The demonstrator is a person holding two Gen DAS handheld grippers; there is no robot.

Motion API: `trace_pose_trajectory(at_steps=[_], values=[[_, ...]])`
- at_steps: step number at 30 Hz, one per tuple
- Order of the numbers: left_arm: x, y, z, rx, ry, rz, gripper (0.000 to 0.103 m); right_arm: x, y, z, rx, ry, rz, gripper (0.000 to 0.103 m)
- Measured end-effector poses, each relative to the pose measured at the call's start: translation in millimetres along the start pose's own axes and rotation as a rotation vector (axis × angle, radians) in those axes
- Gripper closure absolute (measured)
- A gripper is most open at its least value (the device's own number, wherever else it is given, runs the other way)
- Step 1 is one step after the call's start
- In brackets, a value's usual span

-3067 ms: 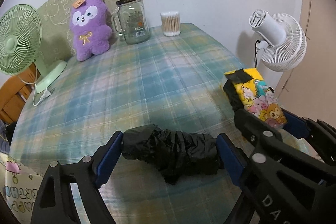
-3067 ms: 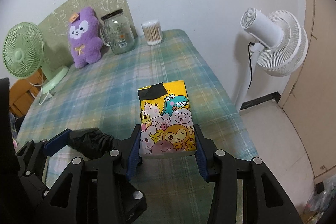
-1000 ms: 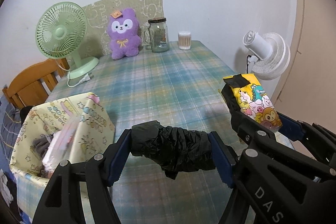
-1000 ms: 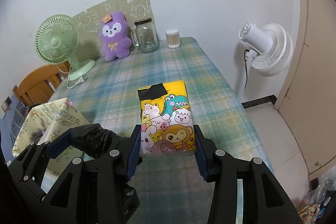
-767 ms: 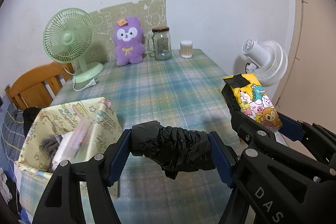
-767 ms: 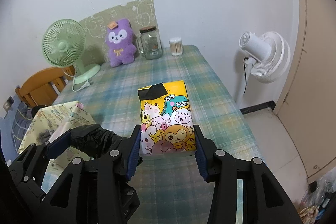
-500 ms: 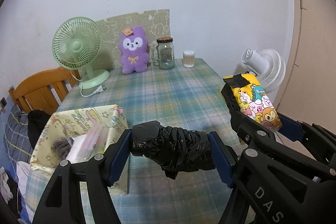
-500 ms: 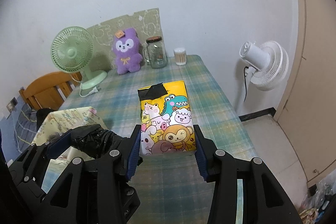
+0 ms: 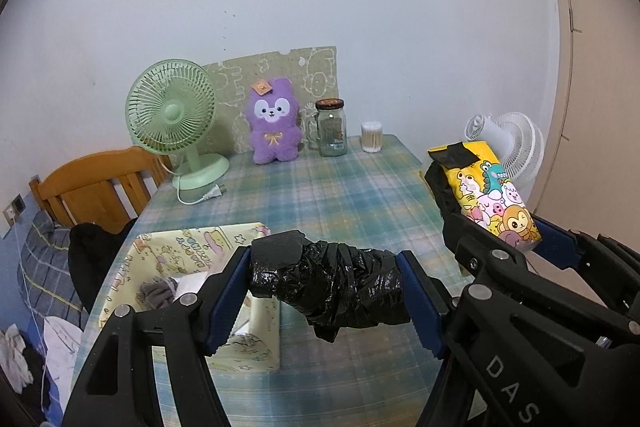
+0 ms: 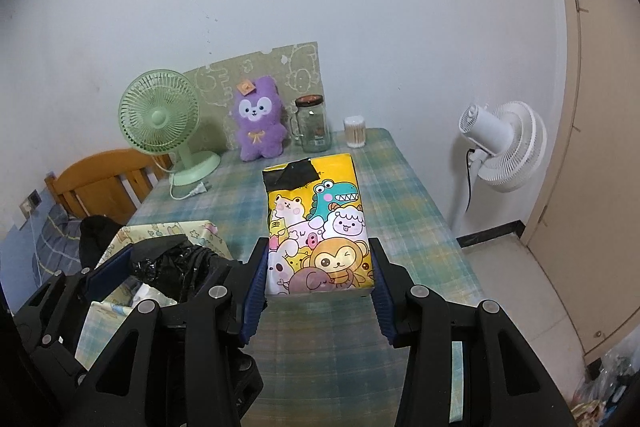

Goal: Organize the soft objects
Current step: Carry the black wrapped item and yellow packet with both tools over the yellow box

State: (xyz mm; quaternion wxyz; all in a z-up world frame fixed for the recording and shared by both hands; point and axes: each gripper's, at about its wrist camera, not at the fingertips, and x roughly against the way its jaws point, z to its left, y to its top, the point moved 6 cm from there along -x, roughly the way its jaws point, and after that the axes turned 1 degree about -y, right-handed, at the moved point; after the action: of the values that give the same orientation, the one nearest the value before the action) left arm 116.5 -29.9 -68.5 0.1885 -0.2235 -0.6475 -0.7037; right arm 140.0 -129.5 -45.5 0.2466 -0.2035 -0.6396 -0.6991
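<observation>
My left gripper (image 9: 326, 291) is shut on a black crumpled plastic bundle (image 9: 332, 287), held in the air above the table's near end. To its right, my right gripper (image 10: 318, 281) is shut on a yellow tissue pack (image 10: 318, 223) printed with cartoon animals, also lifted clear of the cloth. That pack (image 9: 486, 191) shows at the right of the left wrist view, and the bundle (image 10: 176, 265) at the left of the right wrist view. Below the bundle stands a pale yellow fabric storage box (image 9: 200, 247) holding grey cloth. A purple plush toy (image 9: 274, 131) sits at the table's far end.
On the plaid tablecloth (image 9: 320, 195) stand a green desk fan (image 9: 172, 123), a glass jar (image 9: 330, 127) and a cotton swab tub (image 9: 371, 137). A white floor fan (image 10: 502, 147) stands right of the table. A wooden chair (image 9: 96, 187) and clothes are at the left.
Both grippers have risen and drawn back from the table's far end, each keeping its load. The yellow storage box has come further into view under the left gripper.
</observation>
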Motion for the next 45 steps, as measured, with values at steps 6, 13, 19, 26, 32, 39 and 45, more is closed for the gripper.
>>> trace_pose_trajectory(at_steps=[6,13,19,26,32,39,45], values=[[4,2,15,0.007,0.002,-0.010,0.029,1,3,16,0.009,0.002,-0.009,0.053],[1,4,36,0.013,0.006,-0.014,0.029,-5,5,39,0.019,0.015,-0.013,0.053],[-5,4,57,0.021,0.012,-0.018,0.029,-11,8,60,0.035,0.026,-0.020,0.053],[-16,2,85,0.038,0.032,-0.008,0.029,-25,7,89,0.063,0.068,-0.008,0.053],[-26,-1,106,0.038,0.054,0.005,0.029,-40,4,112,0.080,0.096,0.009,0.053],[-42,-6,127,0.030,0.061,0.028,0.029,-58,-1,131,0.091,0.118,0.037,0.053],[-58,-12,140,0.032,0.058,0.054,0.029,-75,-6,146,0.124,0.114,0.070,0.053]])
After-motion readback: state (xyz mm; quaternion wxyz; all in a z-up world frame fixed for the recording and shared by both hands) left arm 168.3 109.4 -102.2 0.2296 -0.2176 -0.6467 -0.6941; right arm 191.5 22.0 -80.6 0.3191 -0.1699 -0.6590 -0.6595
